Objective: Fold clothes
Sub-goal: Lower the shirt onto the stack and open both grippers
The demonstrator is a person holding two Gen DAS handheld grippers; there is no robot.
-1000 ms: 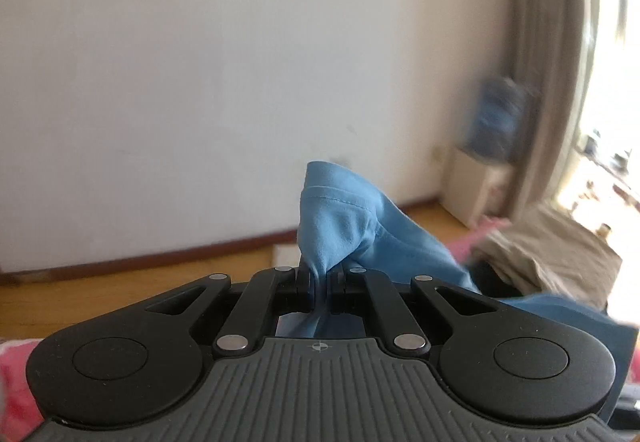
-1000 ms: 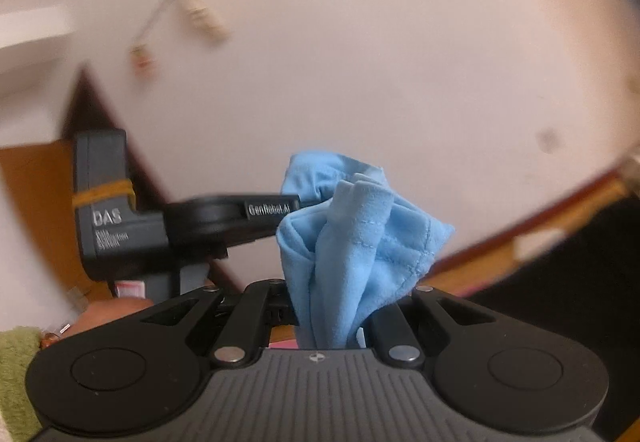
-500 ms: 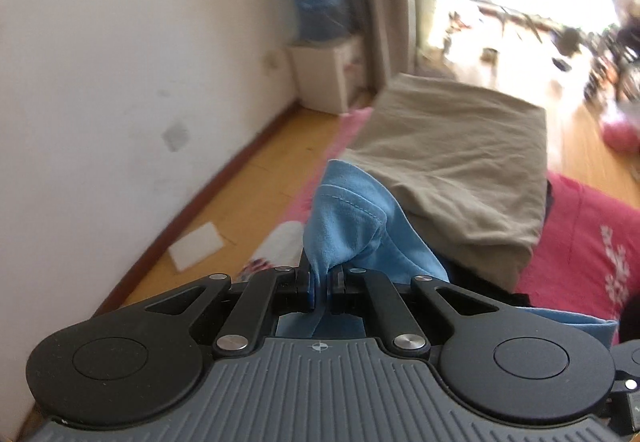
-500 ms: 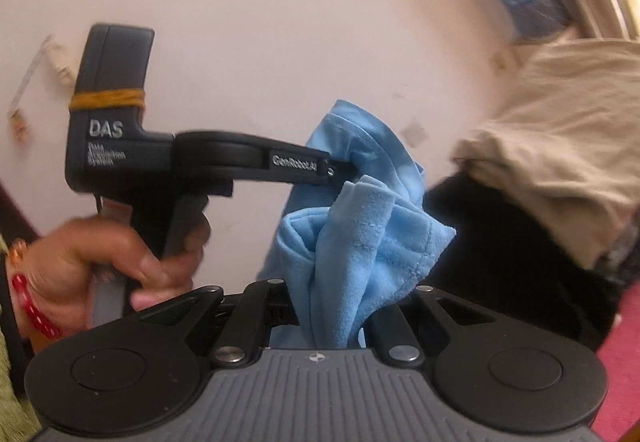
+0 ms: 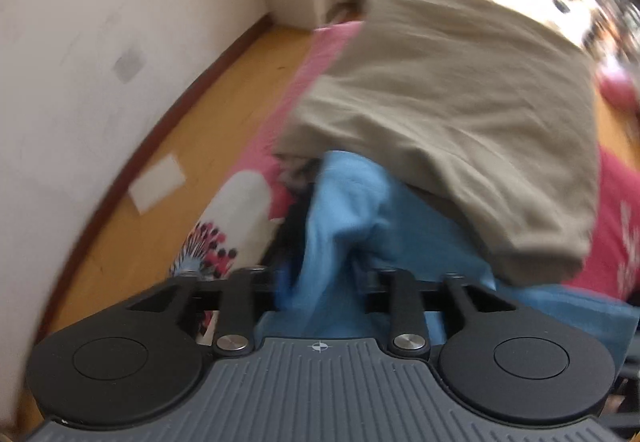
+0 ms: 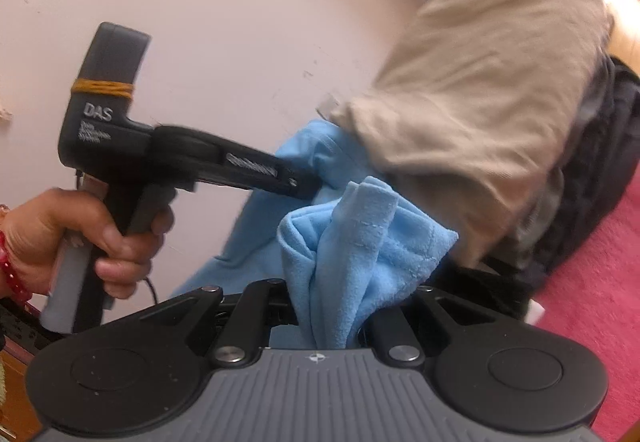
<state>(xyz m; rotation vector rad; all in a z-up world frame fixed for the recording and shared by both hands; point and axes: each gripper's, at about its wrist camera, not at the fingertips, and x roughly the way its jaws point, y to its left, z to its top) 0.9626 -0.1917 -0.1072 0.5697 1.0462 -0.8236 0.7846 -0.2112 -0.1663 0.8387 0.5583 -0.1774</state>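
right gripper (image 6: 326, 316): clamped down on a thick bunched wad of the blue garment (image 6: 360, 242), fabric squeezed up between the jaws and spilling out above them.

left gripper (image 5: 322, 276): jaws are opening right now, the blue cloth sits loose in the gap between them, pads don't look to be pressing on it anymore. In the right wrist view its nose pokes into the upper edge of the blue garment, with a person's hand (image 6: 80, 242) on the grip.

blue garment: held up between the two grippers, just in front of the tan pile and touching its near edge. The rest hangs below the grippers.

how it'll handle: soft fleecy knit, light, totally floppy, holds no shape by itself. Not slippery and nothing to break, but it bunches the second you let go.

where to grab: I'd say the stitched hem you can see in the right wrist view. Pinch a single flat layer at a corner, not a wad.

tan pile (image 5: 460, 114): folded beige cloth, just behind the blue garment, on top of something dark.

pink bedspread (image 5: 616, 210): under and beyond the tan pile.

wood floor (image 5: 168, 146): off to the left of the tan pile, running to the wall.
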